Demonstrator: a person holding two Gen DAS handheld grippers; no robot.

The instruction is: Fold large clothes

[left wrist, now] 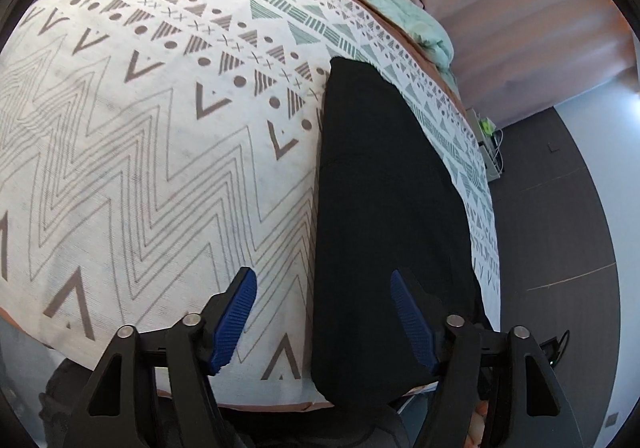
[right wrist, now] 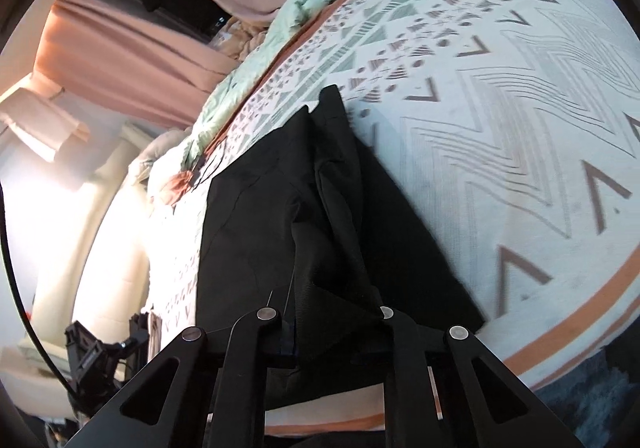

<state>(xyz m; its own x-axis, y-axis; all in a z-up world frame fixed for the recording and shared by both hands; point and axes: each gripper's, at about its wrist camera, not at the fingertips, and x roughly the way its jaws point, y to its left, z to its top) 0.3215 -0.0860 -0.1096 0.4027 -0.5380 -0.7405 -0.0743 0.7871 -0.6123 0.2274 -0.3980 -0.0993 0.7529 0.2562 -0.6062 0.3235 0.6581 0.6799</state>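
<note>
One black garment (left wrist: 384,208), two grippers: left gripper (left wrist: 324,312), right gripper (right wrist: 320,332).

Patterned bed (left wrist: 160,128), pink curtains (left wrist: 520,28), dark floor (left wrist: 560,228).

Right tool (right wrist: 332,332) fingertips buried under black garment (right wrist: 280,232).

The left hand-held gripper (left wrist: 322,312) hangs open over the black garment's (left wrist: 384,188) edge on the patterned bedspread (left wrist: 140,128).
</note>
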